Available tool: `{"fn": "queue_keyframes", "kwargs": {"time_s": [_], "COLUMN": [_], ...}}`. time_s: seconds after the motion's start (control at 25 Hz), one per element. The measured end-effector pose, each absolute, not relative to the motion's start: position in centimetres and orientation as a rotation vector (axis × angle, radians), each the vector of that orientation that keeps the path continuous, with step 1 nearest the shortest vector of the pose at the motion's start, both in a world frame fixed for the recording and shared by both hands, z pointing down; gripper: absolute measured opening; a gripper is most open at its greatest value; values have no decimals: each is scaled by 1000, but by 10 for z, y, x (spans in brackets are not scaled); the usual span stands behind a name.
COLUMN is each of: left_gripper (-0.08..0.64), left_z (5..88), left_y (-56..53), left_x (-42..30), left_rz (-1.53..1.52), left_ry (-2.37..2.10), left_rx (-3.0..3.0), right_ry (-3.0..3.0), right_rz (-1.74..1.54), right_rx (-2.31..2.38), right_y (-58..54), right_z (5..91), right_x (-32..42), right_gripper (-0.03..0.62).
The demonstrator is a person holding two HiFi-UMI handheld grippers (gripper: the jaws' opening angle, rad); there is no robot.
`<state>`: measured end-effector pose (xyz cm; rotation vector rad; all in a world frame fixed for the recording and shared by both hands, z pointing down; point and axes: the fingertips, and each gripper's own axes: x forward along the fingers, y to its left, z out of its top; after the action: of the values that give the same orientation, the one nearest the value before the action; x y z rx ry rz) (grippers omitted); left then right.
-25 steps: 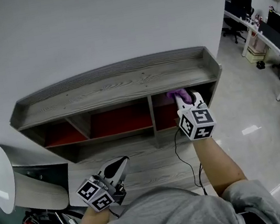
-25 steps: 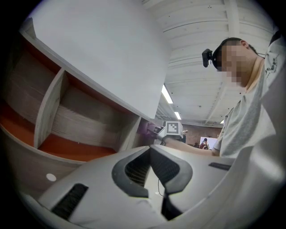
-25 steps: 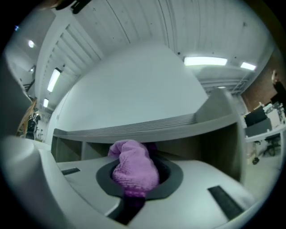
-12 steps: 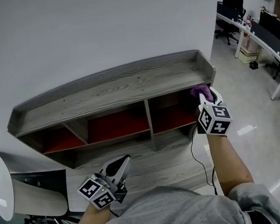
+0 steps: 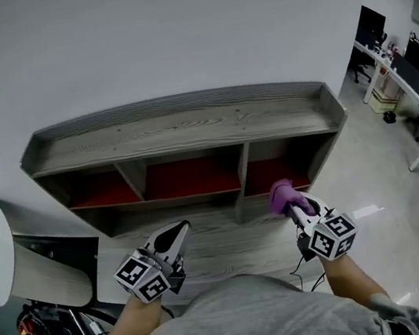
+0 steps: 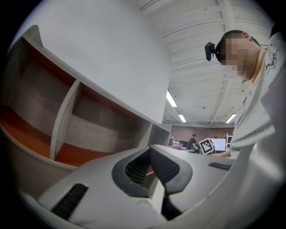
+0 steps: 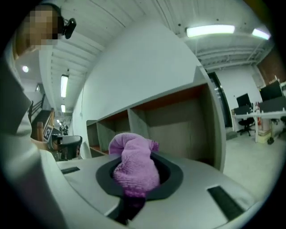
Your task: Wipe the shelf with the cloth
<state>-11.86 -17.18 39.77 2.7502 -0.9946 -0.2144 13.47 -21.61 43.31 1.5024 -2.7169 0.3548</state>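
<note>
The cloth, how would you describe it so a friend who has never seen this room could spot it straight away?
Find the long grey wooden shelf with red-lined compartments against the white wall. In front of its right compartment, the person's right tongs are clamped on the cloth. It is a small fuzzy purple wad, the only purple thing here.

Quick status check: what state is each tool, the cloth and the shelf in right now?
shelf: upright, three open-fronted compartments.
cloth: bunched, in front of the shelf, outside its compartments.
right tool: shut on the cloth.
left tool: shut, holding nothing.
</note>
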Motion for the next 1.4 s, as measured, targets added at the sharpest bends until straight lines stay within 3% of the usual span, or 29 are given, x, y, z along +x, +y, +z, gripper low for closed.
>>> {"fn": "queue_keyframes", "kwargs": {"time_s": [0.2, 1.4], "left_gripper": [14, 14], "left_z": [409, 416], "left_y": [-168, -159], "left_x": [-119, -112], "left_rz": [-175, -173], "left_ry": [-1028, -1023], "left_rx": [2752, 2734], "right_ry": [-2762, -2810], "right_rz": [448, 350], "right_rx": [1402, 1228], "right_y": [-201, -198], "right_z": [465, 463], "right_x": [115, 98], "right_gripper": [67, 63]}}
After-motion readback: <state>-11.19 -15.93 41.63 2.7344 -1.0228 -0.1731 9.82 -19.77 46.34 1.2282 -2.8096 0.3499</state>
